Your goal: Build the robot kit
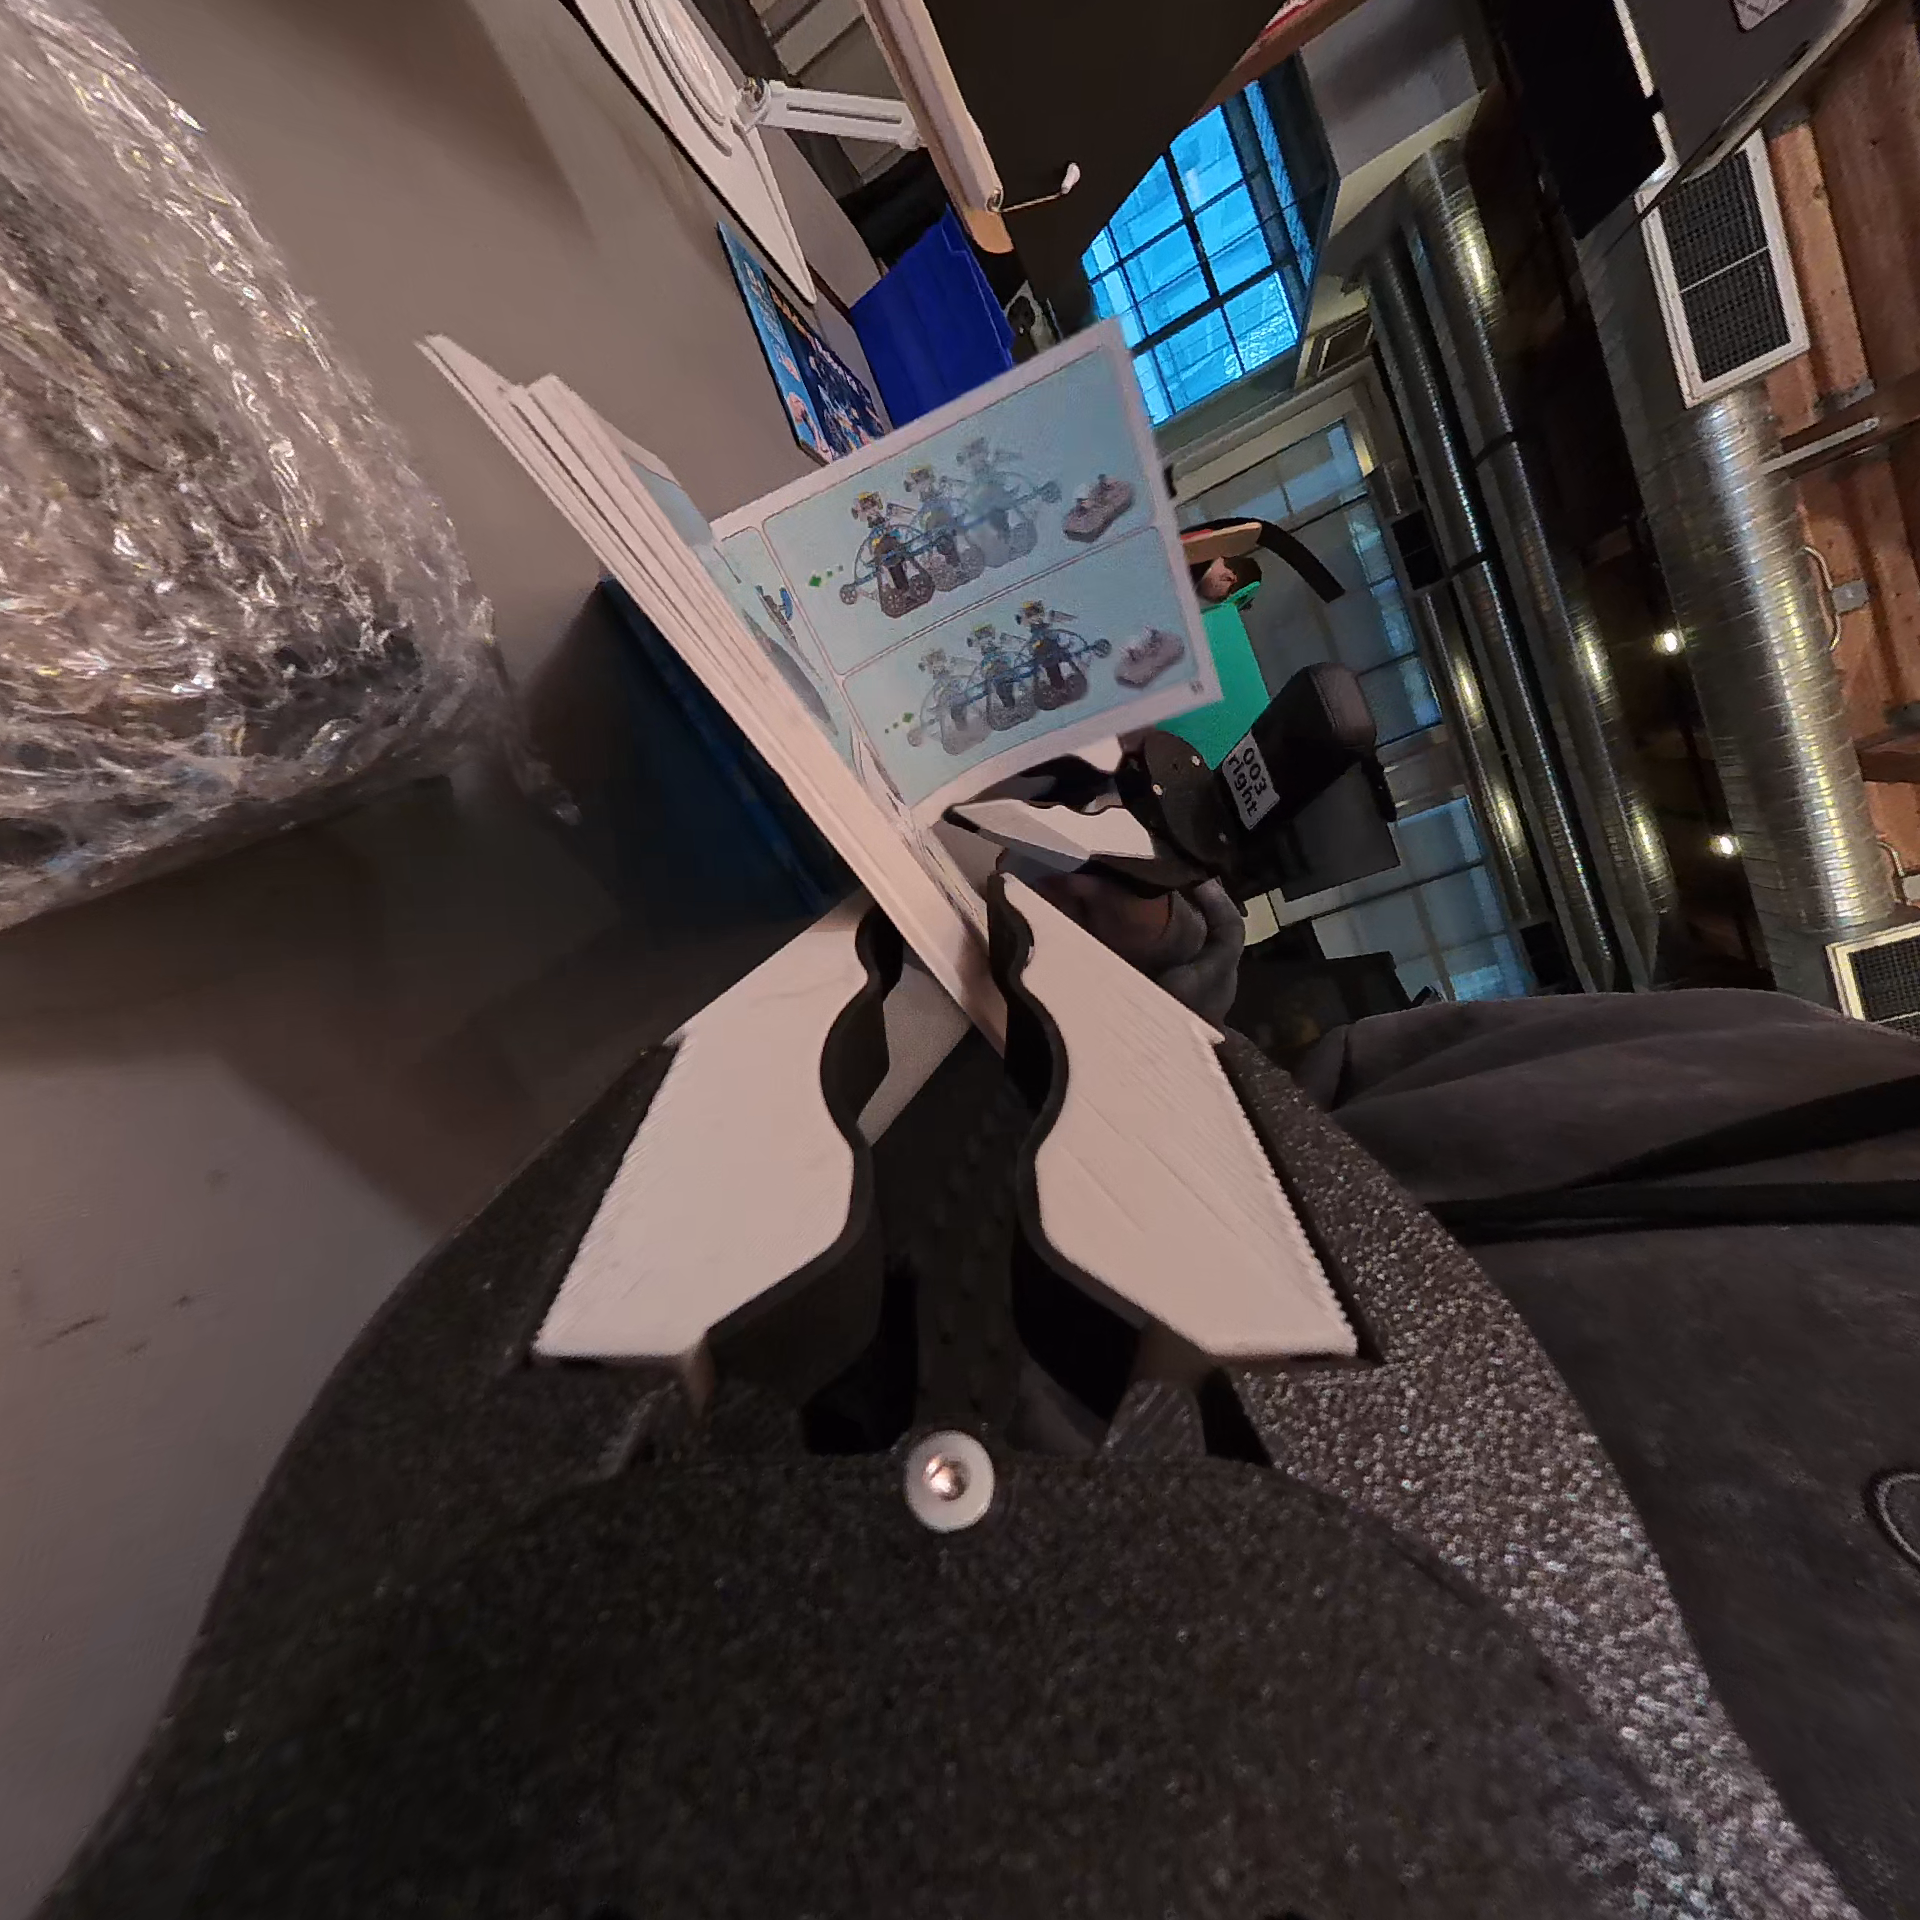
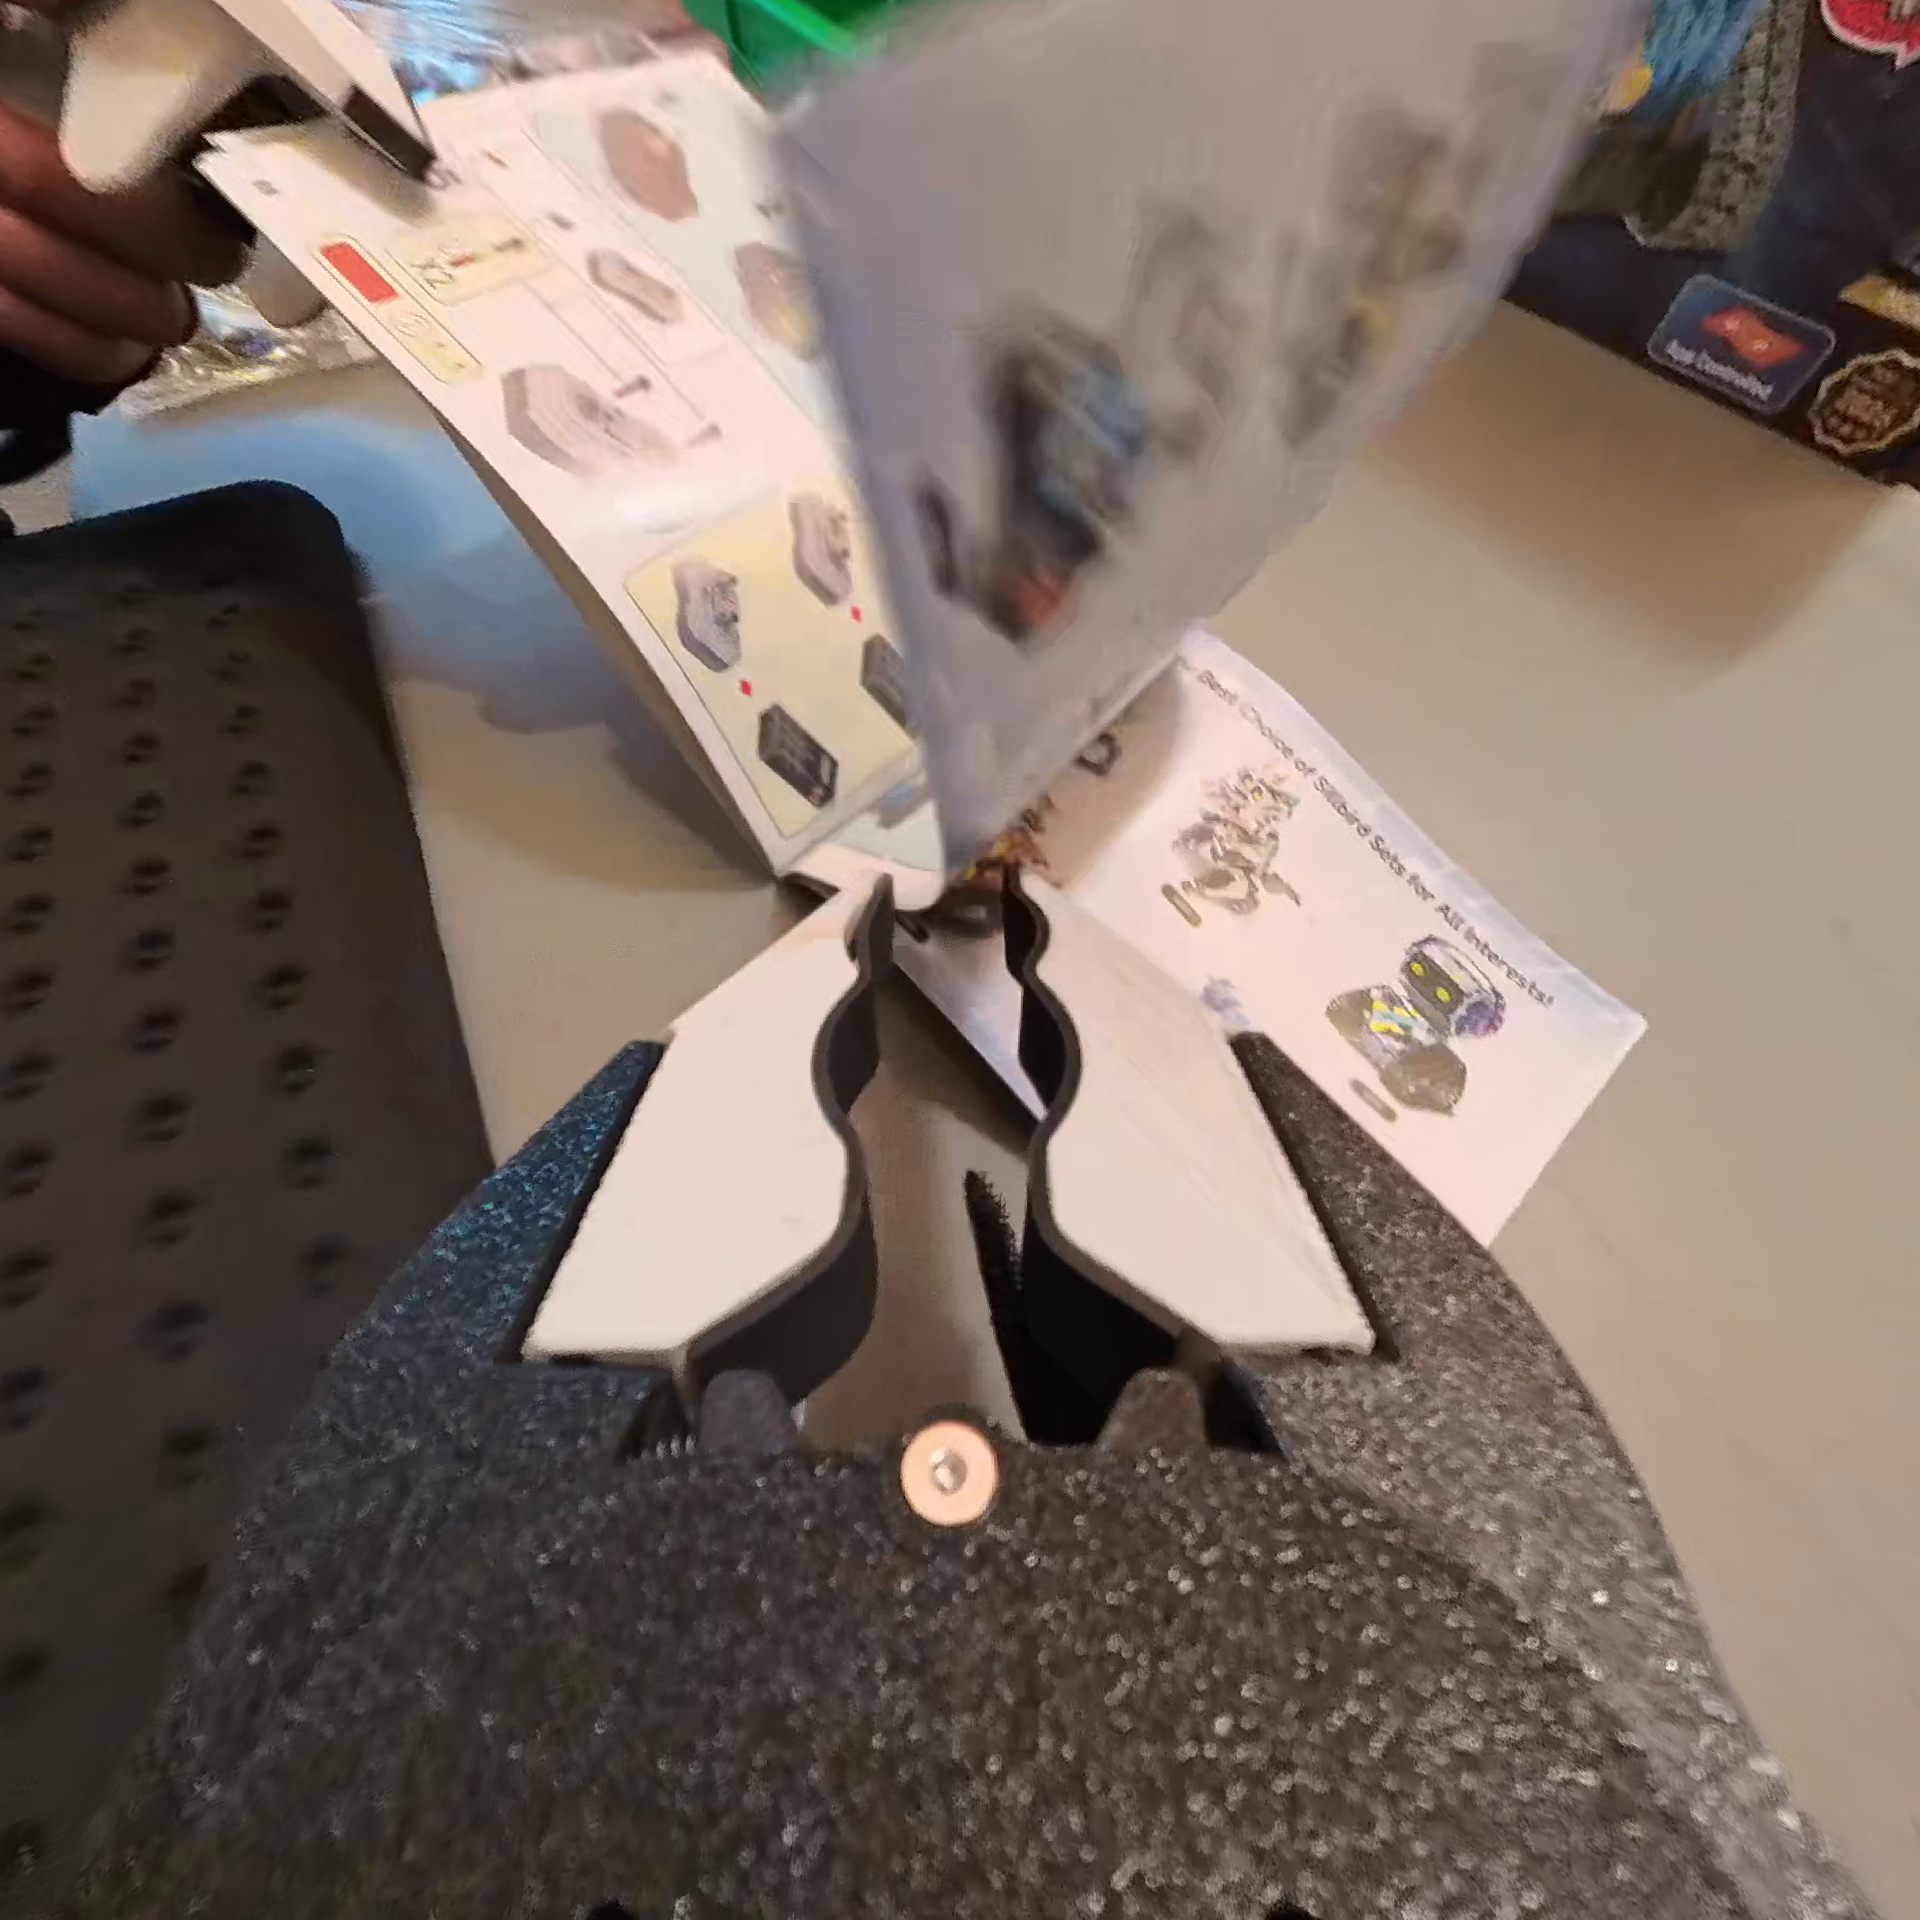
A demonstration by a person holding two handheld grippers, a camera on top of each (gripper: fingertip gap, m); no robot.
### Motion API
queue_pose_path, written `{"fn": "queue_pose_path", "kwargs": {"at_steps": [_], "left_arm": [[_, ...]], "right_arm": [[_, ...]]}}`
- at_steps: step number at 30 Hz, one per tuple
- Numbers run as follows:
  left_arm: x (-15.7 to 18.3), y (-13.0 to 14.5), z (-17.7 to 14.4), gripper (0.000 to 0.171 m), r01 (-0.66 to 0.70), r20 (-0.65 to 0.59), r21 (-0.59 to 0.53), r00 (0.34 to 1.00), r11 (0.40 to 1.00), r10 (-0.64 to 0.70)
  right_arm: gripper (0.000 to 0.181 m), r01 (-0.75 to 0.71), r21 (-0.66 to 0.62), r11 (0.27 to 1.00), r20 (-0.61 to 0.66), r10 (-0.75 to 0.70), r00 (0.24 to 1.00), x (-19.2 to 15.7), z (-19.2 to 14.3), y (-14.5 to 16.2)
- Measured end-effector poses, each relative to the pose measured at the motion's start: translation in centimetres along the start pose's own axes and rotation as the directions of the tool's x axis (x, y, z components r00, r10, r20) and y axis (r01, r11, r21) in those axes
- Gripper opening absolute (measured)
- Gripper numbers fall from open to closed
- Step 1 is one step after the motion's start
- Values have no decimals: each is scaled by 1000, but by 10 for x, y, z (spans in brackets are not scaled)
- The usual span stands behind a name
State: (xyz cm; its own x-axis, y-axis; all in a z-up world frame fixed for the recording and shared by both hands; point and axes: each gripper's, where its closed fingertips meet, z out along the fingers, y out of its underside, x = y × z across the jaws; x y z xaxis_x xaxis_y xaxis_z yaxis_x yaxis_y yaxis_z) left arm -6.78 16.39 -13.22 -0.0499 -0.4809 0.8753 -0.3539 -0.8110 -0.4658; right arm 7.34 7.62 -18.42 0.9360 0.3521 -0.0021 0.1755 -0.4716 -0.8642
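An illustrated instruction booklet lies open on a beige table. My left gripper is shut on the edge of a stack of its pages and holds them raised and curved; it also shows far off in the right wrist view. One loose page stands upright and blurred, its lower edge at my right gripper. The right jaws stand narrowly apart around that edge. The right gripper also shows in the left wrist view under the raised page. The last sheet lies flat on the table.
A crinkled clear plastic bag lies to the left of the booklet. A dark printed box stands at the far right. A black dotted surface lies at the left. A person's hand holds the left gripper. My hands' fingertips stand some 20 cm from each other.
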Motion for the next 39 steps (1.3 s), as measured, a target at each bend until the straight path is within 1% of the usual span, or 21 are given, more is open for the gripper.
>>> {"fn": "queue_pose_path", "kwargs": {"at_steps": [2, 4, 6, 8, 10, 12, 14, 16, 18, 19, 20, 23, 26, 30, 34, 37, 39], "left_arm": [[0, 0, 0, 15, -2, 4, -1, 1000, 1000, 2], [0, 0, 0, 15, -5, 6, -2, 1000, 1000, 5], [0, 0, 0, 15, -7, 3, -2, 1000, 1000, 7], [1, 0, 0, 15, -6, -3, 0, 1000, 1000, 6], [2, -1, 1, 15, -6, -11, 1, 1000, 1000, 6], [5, -2, 3, 15, -10, -22, 1, 1000, 1000, 10], [9, -4, 5, 15, -15, -39, 1, 999, 1000, 15], [14, -6, 9, 15, -23, -57, 0, 998, 1000, 23], [18, -7, 13, 15, -36, -64, -2, 997, 999, 35], [20, -7, 15, 15, -44, -65, -4, 997, 999, 43], [22, -7, 16, 15, -51, -66, -8, 997, 999, 50], [26, -8, 21, 15, -67, -73, -16, 995, 998, 66], [29, -10, 24, 15, -68, -89, -16, 994, 998, 66], [29, -11, 24, 15, -71, -90, -25, 994, 997, 69], [30, -11, 25, 16, -71, -93, -32, 993, 997, 68], [30, -10, 25, 17, -72, -94, -38, 993, 997, 68], [30, -9, 24, 17, -73, -91, -38, 993, 997, 70]], "right_arm": [[22, -9, -40, 999, 1, 9, 1000, 3, -2, 9], [25, 4, -133, 991, 70, 5, 998, -5, -7, 28], [27, 9, -220, 976, 106, 15, 994, -7, -16, 47], [28, -11, -282, 959, 183, 65, 981, -17, -31, 58], [28, -41, -298, 954, 263, 124, 957, -28, -45, 56], [31, -48, -249, 967, 309, 126, 943, -35, -49, 40], [38, -28, -136, 990, 282, 65, 957, -34, -40, 13], [44, 7, -5, 1000, 211, -6, 978, -34, -23, -19], [51, 54, 139, 989, 170, -77, 982, -51, -9, -52], [53, 81, 191, 978, 154, -111, 982, -62, -3, -65], [53, 113, 217, 970, 133, -144, 981, -72, 5, -72], [56, 207, 202, 957, 51, -221, 974, -91, 31, -78], [58, 253, 172, 952, -12, -254, 967, -95, 46, -78], [45, 314, 133, 940, -82, -305, 949, -85, 46, -70], [15, 325, 115, 939, -139, -308, 941, -72, 41, -67], [7, 311, 122, 943, -119, -297, 947, -72, 38, -66], [6, 311, 125, 942, -121, -297, 947, -71, 36, -66]]}}
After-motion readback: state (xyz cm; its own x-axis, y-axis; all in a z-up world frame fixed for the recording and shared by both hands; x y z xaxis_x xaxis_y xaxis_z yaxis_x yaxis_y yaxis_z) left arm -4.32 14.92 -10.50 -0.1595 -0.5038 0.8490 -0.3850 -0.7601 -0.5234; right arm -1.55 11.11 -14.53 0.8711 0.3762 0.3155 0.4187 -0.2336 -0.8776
